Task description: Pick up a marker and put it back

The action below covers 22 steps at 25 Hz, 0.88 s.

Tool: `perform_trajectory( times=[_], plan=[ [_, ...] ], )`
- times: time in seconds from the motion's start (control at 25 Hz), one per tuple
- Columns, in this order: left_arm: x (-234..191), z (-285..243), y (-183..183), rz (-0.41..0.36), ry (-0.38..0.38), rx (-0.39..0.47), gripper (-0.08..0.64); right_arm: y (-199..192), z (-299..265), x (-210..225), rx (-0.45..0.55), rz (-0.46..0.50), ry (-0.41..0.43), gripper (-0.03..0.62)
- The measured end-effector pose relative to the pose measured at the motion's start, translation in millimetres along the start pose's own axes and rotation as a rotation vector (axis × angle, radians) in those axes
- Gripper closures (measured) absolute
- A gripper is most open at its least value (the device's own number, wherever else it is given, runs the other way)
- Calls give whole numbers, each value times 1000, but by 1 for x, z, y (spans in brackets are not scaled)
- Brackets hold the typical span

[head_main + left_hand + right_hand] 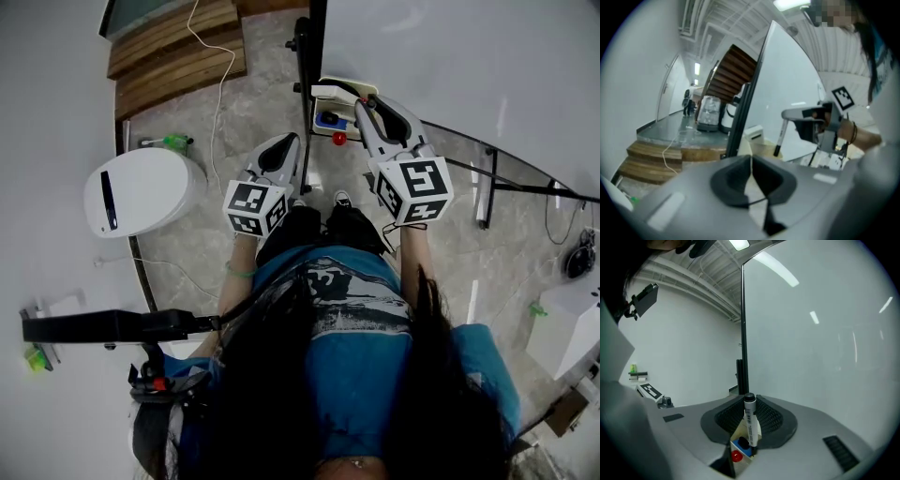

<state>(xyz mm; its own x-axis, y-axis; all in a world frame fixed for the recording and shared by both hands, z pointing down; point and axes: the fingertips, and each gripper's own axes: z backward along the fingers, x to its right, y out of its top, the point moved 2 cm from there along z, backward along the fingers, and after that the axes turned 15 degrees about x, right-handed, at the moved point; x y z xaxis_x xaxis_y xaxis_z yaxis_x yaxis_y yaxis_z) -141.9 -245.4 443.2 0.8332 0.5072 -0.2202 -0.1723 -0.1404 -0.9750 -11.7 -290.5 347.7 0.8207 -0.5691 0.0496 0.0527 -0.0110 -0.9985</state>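
The right gripper (367, 111) is clamping a marker (750, 423) between its ribbed pads, which are pressing on the white barrel from both sides. The marker is standing nearly upright in the grip, its printed label facing the right gripper view's camera and its dark lower end pointing down toward a small white holder (328, 94) at the foot of the whiteboard (815, 352). In the right gripper view, a blue piece (740, 446) and a red cap (736, 456) are showing in that holder just below the marker. From the left gripper view the marker is hanging clear in the air beside the board, touching nothing but the jaws holding it. The left gripper (750, 171) is staying empty — its two dark pads are lying together along a thin seam, with nothing caught between them — and it is pointing toward the board's black edge post (743, 108). In the head view both grippers are reaching forward side by side, the left one sitting lower and apart from the holder. Wooden steps (173, 47), a trailing white cable (220, 75) and a rounded white bin (141, 187) are sitting on the stone floor off to the left.
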Motion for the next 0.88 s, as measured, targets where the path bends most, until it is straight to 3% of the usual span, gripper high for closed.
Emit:
perform_trajectory(
  times=[0.36, 0.88],
  plan=[
    [15, -11, 2, 32, -58, -14, 529, 13, 34, 20, 31, -21, -66, 509],
    [24, -16, 1, -52, -82, -44, 537, 8, 36, 21, 26, -60, -45, 509]
  ],
)
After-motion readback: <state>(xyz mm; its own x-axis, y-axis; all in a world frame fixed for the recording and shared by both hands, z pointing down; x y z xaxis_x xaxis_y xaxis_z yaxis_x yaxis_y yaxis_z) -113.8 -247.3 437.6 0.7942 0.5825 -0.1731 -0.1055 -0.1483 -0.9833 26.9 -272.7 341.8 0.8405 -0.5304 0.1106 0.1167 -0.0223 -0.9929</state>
